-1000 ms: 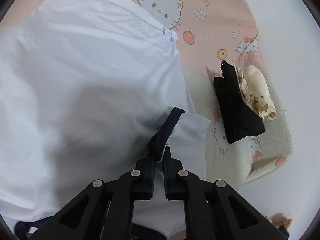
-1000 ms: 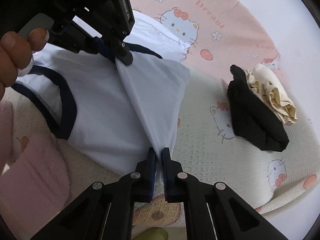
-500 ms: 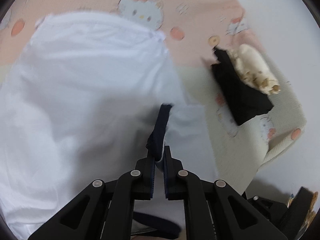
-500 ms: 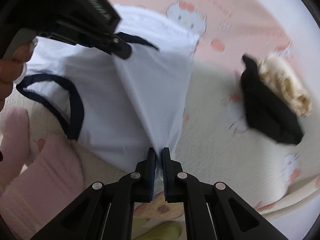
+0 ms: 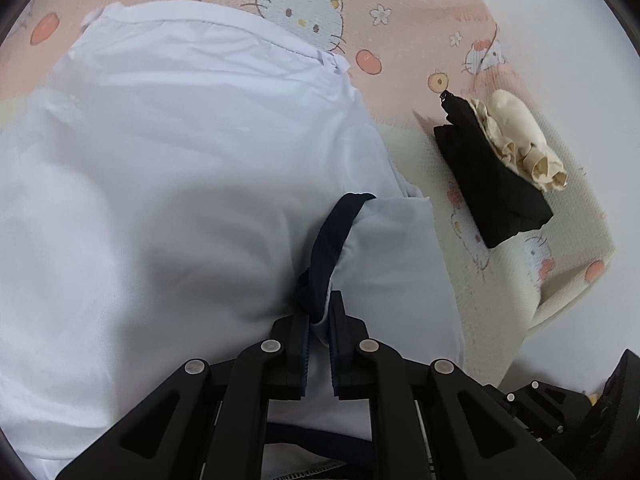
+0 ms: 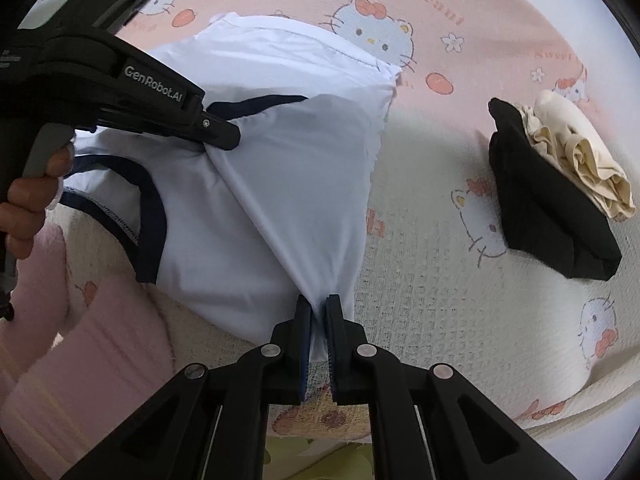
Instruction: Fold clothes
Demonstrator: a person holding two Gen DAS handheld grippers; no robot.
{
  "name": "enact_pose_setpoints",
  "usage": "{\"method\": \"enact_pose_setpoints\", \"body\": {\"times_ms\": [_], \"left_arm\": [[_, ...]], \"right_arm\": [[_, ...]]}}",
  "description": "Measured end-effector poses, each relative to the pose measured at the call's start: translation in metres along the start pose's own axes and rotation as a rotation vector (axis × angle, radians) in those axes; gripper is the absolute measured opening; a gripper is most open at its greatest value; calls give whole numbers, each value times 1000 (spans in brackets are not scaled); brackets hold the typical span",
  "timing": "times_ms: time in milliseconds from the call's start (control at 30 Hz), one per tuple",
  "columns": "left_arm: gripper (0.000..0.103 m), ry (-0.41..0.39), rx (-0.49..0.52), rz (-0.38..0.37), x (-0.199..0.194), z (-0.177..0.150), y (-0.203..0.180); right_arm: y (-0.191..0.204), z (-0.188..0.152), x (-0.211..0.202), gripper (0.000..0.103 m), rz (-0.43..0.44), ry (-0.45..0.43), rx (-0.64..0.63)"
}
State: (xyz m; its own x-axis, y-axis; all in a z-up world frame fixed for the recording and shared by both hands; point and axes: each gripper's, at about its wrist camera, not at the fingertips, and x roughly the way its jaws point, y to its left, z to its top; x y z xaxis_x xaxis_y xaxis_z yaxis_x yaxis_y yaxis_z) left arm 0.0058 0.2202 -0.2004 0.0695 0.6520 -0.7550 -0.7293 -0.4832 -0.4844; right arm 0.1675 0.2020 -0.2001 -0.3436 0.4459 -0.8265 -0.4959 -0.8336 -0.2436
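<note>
Since a second ago, the right gripper (image 6: 318,316) has just been loosening: its jaws have parted a little, though the gathered corner of the white shirt (image 6: 280,184) is between them and the pads look as though they barely touch it, if at all. Everything else has hardly shifted; the fold of fabric stretched between the two tools lies much as it did.

Over on the other side, the left gripper (image 5: 320,312) is pressed together on the navy-trimmed edge (image 5: 332,236) of the shirt, pinching trim and white cloth as one. From the right-hand view you can see that same tool clamped at the trim, with a person's hand (image 6: 28,200) squeezing its trigger.

The shirt lies spread over the cartoon-cat blanket (image 6: 460,280), its main body flat and one side panel drawn across toward the middle. A folded black garment (image 6: 548,208) with a cream garment (image 6: 580,160) bunched on top of it sits well apart, near the blanket's far edge; these look like finished pieces.

By my reading, the shirt is midway: one lengthwise fold has been brought over and is being let go, while the other side and the final halving are left to do.
</note>
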Motion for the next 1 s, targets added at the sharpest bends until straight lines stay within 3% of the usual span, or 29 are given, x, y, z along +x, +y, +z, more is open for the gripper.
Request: {"method": "enact_pose_setpoints", "body": {"times_ms": [67,133,200,233,367,633,867,1000], "left_arm": [[10,15,-35,-28,-3,3,3],[24,18,-79,-65,-9,7,5],[66,-10,-101,-73,-19,10,4],[71,-26,-112,-76,-25,12,4],[72,-53,-114,-65,-38,19,5],[71,-63,9,-1,-36,38,-6],[71,-16,222,25,-12,48,-37],[71,-4,292,33,-1,48,-50]], "right_arm": [[-7,1,-10,36,48,-3,44],[-15,2,-22,37,76,-23,80],[-20,6,-31,40,40,-40,83],[-22,8,-35,45,21,-47,82],[-34,17,-40,48,3,-62,98],[-64,48,-25,55,35,-74,165],[-111,71,3,55,233,18,379],[-127,86,20,55,314,99,442]]}}
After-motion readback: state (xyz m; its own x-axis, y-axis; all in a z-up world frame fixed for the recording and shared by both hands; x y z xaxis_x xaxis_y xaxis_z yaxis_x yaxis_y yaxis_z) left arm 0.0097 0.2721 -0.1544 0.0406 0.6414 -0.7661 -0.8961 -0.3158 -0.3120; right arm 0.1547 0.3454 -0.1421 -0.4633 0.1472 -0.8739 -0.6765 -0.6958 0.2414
